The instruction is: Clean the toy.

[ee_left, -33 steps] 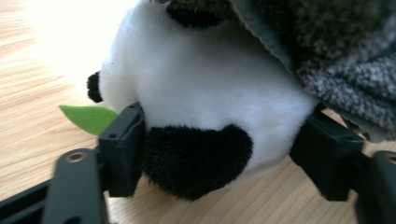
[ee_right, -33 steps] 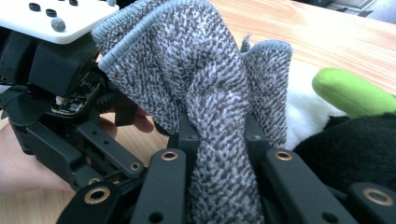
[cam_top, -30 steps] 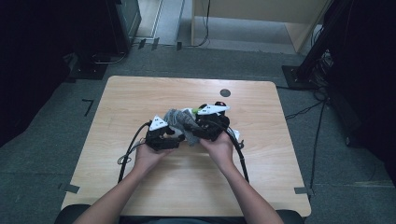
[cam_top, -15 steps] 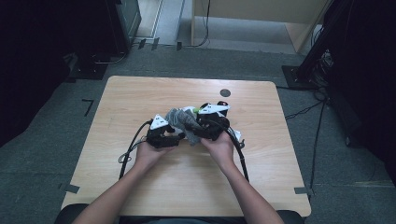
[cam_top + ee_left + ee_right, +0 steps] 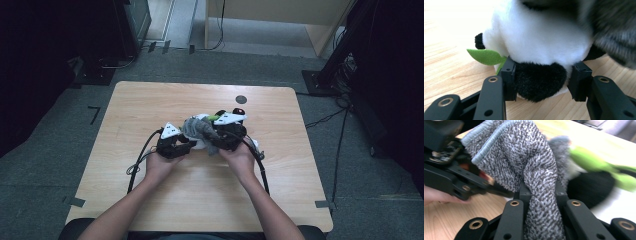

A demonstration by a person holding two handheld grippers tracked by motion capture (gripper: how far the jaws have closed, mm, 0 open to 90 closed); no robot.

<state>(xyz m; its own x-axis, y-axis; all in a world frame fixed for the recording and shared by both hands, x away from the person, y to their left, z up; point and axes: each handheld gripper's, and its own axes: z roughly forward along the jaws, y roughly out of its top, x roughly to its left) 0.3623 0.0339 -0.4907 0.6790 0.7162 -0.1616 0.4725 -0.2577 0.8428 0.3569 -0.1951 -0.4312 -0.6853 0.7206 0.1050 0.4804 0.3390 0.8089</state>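
A plush panda (image 5: 536, 37), white with black limbs and a green felt leaf (image 5: 485, 56), lies at the middle of the wooden table (image 5: 150, 105). My left gripper (image 5: 544, 72) has just been closing its jaws, and its pads now press on either side of the panda's black paw (image 5: 537, 81). My right gripper (image 5: 541, 187) is shut on a grey knitted fabric piece (image 5: 524, 157) with a pale blue hem, which hangs over the panda. In the high view the left gripper (image 5: 186, 145) and right gripper (image 5: 216, 139) meet around the grey fabric (image 5: 197, 127).
Black cables (image 5: 142, 155) trail from both grippers toward the near edge. A small dark round hole (image 5: 241, 99) sits at the table's far side. Bare wood surrounds the hands. Dark equipment stands on the floor beyond the table.
In the high view both hands stay at the table's middle with the toy and fabric between them. The left gripper's body has shifted slightly toward the toy.
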